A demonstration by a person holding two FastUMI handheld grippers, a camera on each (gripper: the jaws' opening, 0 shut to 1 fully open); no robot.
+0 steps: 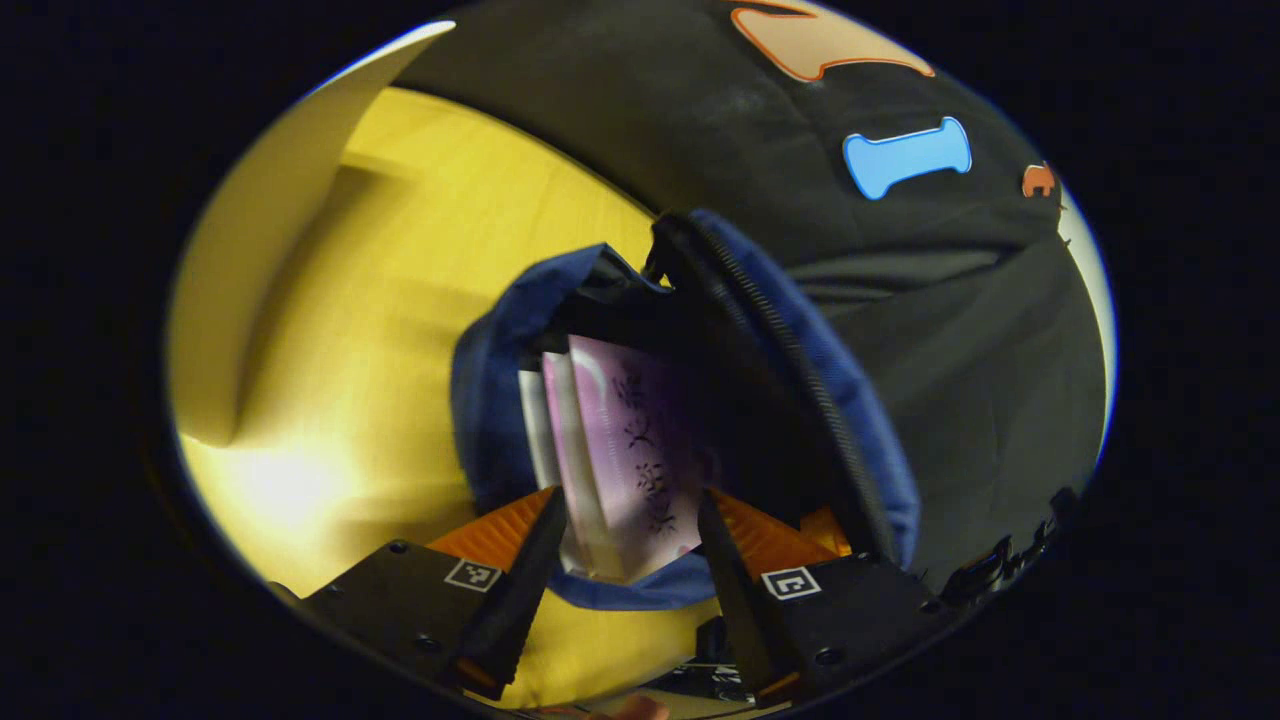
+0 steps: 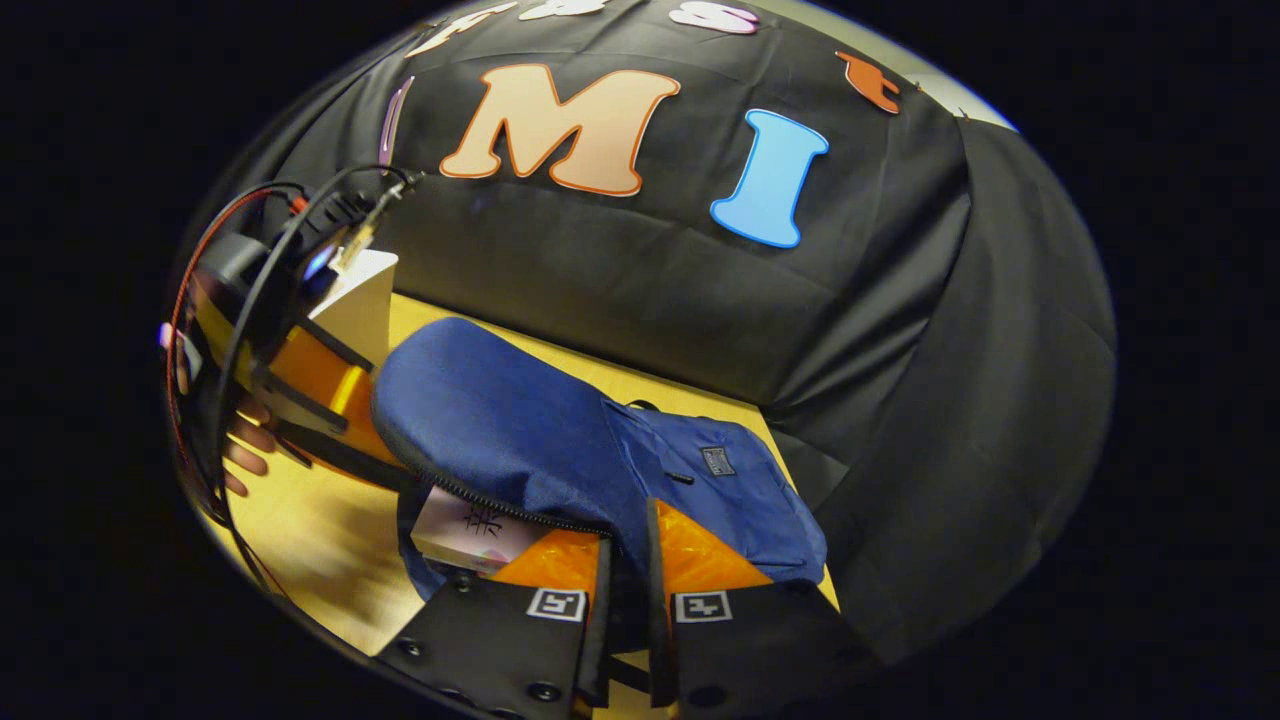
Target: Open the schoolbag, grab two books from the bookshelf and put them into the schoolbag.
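Yellow wooden tabletop (image 2: 300, 540) carries the blue fabric schoolbag (image 2: 520, 430), its mouth gaping toward 7 o'clock in the right gripper view. Pink-covered book (image 1: 630, 450) sits inside it, just ahead of the spread-apart left tongs (image 1: 625, 560). Right tongs (image 2: 625, 560) pinch the bag's zipper edge.

yellow tabletop (image 2: 300, 540) (black cloth wall (image 2: 640, 290))

The left gripper (image 1: 625, 560) holds its two fingers spread wide apart. The right gripper (image 2: 625, 590) has its fingers drawn nearly together. A hand (image 2: 245, 440) grips the left gripper's body.
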